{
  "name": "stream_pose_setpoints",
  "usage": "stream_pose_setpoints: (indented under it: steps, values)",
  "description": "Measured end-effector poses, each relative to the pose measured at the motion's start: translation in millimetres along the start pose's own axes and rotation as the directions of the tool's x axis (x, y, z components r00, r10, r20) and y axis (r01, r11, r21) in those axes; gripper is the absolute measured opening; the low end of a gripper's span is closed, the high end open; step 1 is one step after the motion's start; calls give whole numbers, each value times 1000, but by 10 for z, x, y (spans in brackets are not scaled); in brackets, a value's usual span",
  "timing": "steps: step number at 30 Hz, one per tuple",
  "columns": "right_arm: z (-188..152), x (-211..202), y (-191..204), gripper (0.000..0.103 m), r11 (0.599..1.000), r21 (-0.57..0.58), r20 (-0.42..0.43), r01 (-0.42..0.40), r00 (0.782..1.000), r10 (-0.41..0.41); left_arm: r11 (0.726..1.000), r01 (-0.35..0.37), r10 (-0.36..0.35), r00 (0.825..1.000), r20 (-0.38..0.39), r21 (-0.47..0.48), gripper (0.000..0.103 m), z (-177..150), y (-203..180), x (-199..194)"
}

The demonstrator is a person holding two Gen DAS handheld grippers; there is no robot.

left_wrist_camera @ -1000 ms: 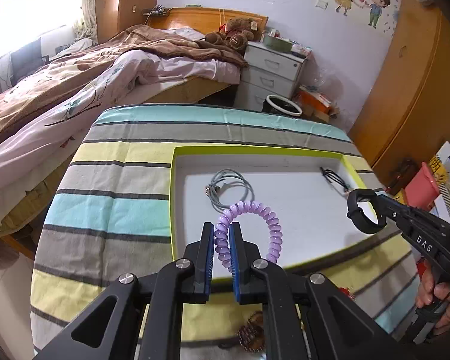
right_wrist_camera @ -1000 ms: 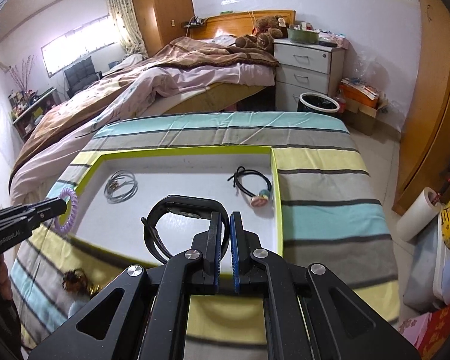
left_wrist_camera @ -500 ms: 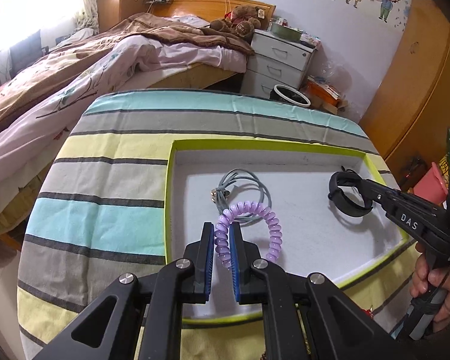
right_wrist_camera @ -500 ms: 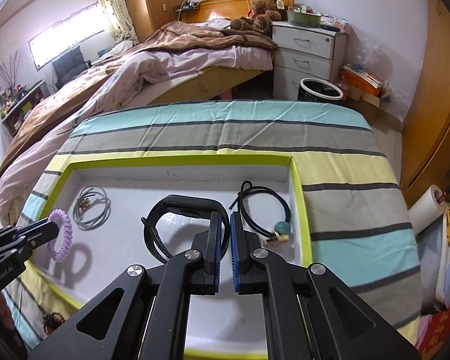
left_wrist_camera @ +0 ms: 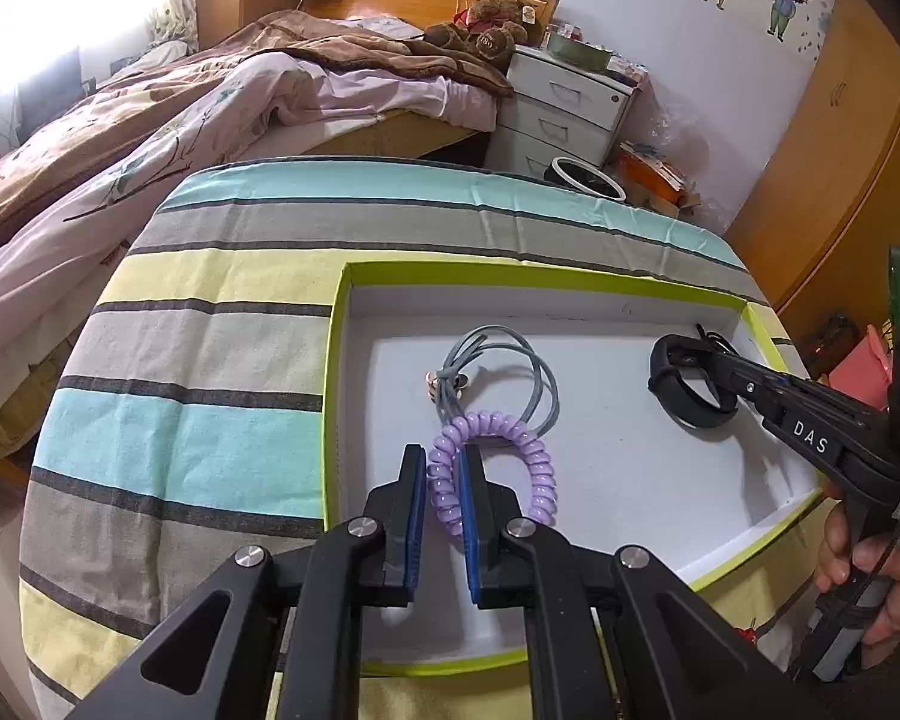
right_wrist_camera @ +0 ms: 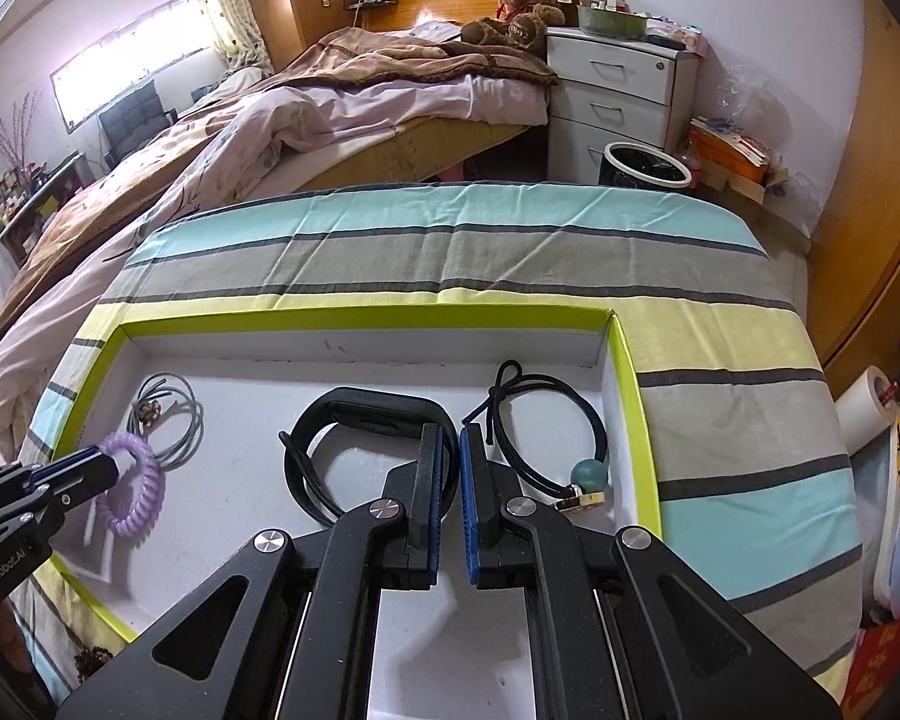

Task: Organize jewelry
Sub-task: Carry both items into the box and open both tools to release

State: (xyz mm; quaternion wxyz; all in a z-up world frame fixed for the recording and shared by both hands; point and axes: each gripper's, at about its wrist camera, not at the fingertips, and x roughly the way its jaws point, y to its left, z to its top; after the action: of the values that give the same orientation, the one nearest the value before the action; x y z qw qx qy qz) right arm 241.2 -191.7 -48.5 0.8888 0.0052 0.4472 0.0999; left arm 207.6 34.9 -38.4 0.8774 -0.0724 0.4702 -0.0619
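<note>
A white tray with a lime-green rim (left_wrist_camera: 510, 271) (right_wrist_camera: 366, 315) lies on the striped cloth. My left gripper (left_wrist_camera: 443, 468) is shut on a purple spiral hair tie (left_wrist_camera: 510, 444), held over the tray's near left part; it also shows in the right wrist view (right_wrist_camera: 135, 489). My right gripper (right_wrist_camera: 450, 450) is shut on a black wristband (right_wrist_camera: 366, 414), held over the tray's right part; the band also shows in the left wrist view (left_wrist_camera: 687, 384). A grey cord loop with a charm (left_wrist_camera: 498, 372) (right_wrist_camera: 168, 414) lies in the tray. A black cord with a teal bead (right_wrist_camera: 546, 426) lies at the tray's right side.
The table wears a striped cloth (left_wrist_camera: 210, 324) (right_wrist_camera: 450, 246). A brown beaded item (right_wrist_camera: 93, 660) lies on the cloth outside the tray's near left edge. A bed (left_wrist_camera: 150, 102), white drawers (right_wrist_camera: 618, 84) and a bin (right_wrist_camera: 645, 165) stand behind the table.
Both grippers have moved forward and down over the tray with their items still held. The purple tie now hangs just by the grey cord loop.
</note>
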Motion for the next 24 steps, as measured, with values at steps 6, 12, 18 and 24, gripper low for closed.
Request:
stream_pose_setpoints:
  steps: [6,12,18,24]
  values:
    - [11,5,-2,10,1000,1,3,-4,1000,4,1000,2,-2,1000,-7,-2,11,7,3,0]
    - [17,-10,2,15,1000,-1,9,-7,1000,7,1000,6,-6,1000,-2,-8,15,10,5,-11]
    - [8,-94,18,28,1000,1,33,-26,999,26,1000,18,-18,1000,16,-13,35,-18,-4,-84]
    - [-25,-243,30,28,999,-4,64,-34,997,35,999,28,-27,999,34,-20,38,-90,-18,-197]
